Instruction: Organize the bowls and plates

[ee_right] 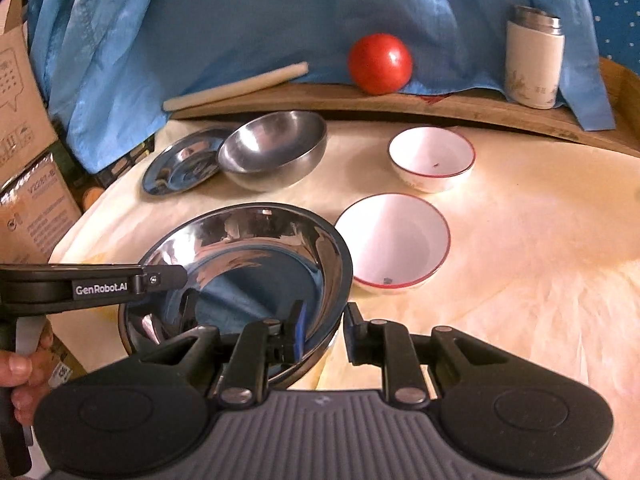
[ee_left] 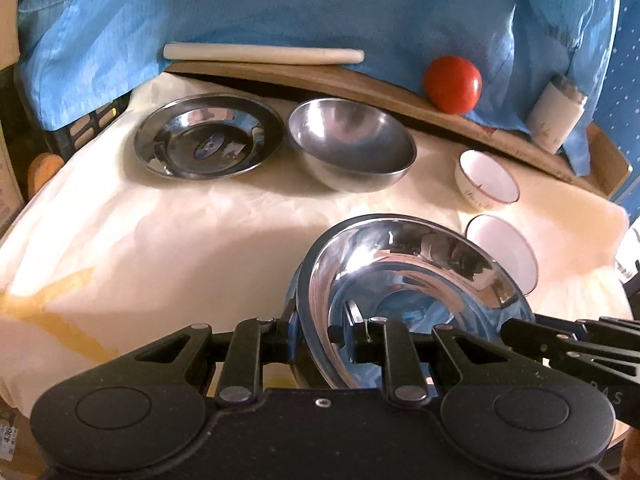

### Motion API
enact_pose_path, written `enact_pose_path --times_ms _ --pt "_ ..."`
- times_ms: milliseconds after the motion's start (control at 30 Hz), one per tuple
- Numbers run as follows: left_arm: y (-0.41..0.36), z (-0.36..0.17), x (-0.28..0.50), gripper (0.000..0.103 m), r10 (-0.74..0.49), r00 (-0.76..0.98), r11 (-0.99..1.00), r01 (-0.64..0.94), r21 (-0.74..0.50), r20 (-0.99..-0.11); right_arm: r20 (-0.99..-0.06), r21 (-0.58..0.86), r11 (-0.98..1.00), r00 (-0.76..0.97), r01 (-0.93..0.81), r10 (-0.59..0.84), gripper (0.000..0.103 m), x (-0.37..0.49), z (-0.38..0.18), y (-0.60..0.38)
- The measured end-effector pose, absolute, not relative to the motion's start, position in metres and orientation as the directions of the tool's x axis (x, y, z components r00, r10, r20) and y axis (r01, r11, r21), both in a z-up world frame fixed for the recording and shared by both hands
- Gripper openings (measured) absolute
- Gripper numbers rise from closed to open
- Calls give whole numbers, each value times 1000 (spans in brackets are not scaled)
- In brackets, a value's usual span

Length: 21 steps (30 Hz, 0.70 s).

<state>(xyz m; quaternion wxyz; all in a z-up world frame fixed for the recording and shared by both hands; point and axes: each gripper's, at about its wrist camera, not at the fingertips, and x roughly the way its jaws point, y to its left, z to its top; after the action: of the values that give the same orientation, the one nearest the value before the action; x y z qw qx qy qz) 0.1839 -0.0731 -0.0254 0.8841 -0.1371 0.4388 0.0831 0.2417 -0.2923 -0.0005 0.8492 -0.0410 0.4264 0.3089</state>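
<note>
Cream table cloth [ee_right: 520, 240], full width. Blue fabric [ee_right: 240, 20], upper frame. Shiny steel plate [ee_right: 256, 264], lower centre, tilted: left gripper [ee_left: 322, 336] clenched on its rim; right gripper [ee_right: 324, 332] straddling rim, jaws apart. Matte steel bowl [ee_right: 272, 148], touching second steel plate [ee_right: 180, 164], upper left. Two white bowls [ee_right: 394, 236], right, beside held plate. Tomato [ee_right: 380, 62], top.

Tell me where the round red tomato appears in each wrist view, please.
Left wrist view: the round red tomato is upper right, on the wooden board.
Right wrist view: the tomato is top centre, on the same board.
Shared landmark: the white cylindrical cup with a metal lid stands to its right.
</note>
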Motion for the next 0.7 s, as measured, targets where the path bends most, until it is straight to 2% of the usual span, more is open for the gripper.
enact_pose_path --times_ms 700 --pt "-89 -31 187 24 195 559 948 -319 8 -806 -782 165 667 316 -727 537 28 258 1 -283"
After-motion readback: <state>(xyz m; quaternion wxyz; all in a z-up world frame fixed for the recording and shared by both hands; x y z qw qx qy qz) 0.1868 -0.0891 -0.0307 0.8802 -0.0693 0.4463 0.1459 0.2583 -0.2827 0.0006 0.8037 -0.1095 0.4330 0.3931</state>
